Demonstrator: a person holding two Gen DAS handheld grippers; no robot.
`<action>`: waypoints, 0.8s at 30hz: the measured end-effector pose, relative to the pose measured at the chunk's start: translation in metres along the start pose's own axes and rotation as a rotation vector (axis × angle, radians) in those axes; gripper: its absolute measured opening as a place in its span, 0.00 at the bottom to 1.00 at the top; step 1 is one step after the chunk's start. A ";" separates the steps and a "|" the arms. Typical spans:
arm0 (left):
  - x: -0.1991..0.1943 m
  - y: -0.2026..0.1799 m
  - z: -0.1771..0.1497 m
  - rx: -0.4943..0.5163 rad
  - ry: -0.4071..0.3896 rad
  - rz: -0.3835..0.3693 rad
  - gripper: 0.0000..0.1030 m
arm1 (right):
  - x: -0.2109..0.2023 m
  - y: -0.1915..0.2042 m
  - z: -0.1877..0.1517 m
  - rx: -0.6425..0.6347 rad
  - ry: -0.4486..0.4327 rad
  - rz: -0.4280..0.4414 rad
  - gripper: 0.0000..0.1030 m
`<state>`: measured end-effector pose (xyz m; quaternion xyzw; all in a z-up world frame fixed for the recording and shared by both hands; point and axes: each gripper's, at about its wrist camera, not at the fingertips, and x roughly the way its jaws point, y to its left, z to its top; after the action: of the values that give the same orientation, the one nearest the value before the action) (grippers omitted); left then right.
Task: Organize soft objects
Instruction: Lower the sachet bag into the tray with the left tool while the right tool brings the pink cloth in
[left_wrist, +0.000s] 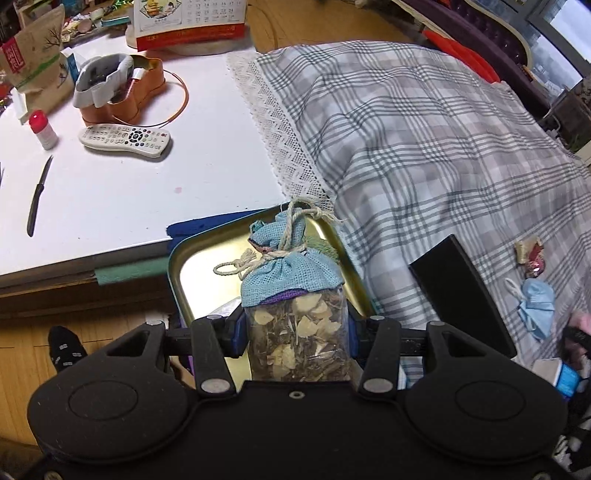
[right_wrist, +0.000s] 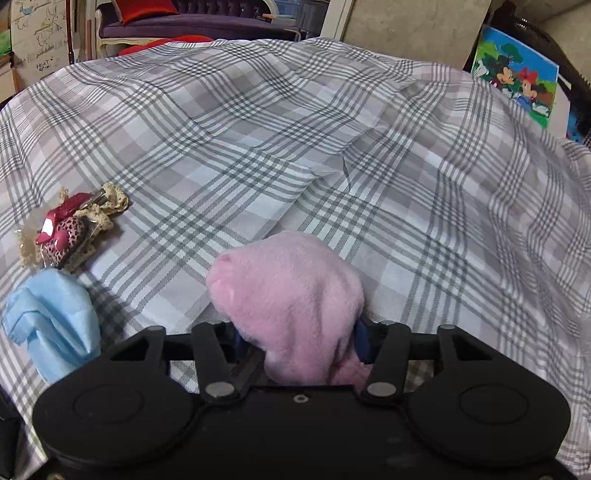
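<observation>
Left gripper (left_wrist: 297, 328): clenched on herb sachet (left_wrist: 295, 295), held above open tin (left_wrist: 192, 273) at the plaid cloth's (left_wrist: 424, 147) near-left edge, likely for stowing.
Right gripper (right_wrist: 299, 343): pinching pink plush (right_wrist: 291, 291) over the cloth.
Farther left: blue pouch (right_wrist: 55, 321), awaiting sorting.

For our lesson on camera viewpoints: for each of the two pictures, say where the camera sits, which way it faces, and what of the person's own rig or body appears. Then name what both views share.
Left wrist: behind the left gripper, facing the sachet it clamps above the open tin, white table beyond; a socked foot shows.
Right wrist: behind the right gripper, facing the pink plush it clamps.
Shared: plaid cloth, blue mask, small hair clips.
</observation>
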<state>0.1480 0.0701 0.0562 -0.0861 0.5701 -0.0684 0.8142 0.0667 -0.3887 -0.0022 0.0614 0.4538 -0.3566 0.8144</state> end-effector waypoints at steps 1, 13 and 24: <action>0.000 0.001 -0.002 -0.001 0.006 0.002 0.46 | -0.003 -0.002 0.002 0.014 0.000 0.013 0.48; 0.017 -0.003 -0.006 0.010 0.059 0.034 0.46 | -0.105 0.006 0.032 0.070 -0.167 0.226 0.48; 0.031 0.005 -0.009 -0.005 0.104 0.092 0.46 | -0.197 0.104 -0.034 -0.247 -0.074 0.584 0.48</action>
<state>0.1504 0.0684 0.0236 -0.0583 0.6153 -0.0341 0.7854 0.0436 -0.1945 0.1090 0.0768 0.4270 -0.0520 0.8995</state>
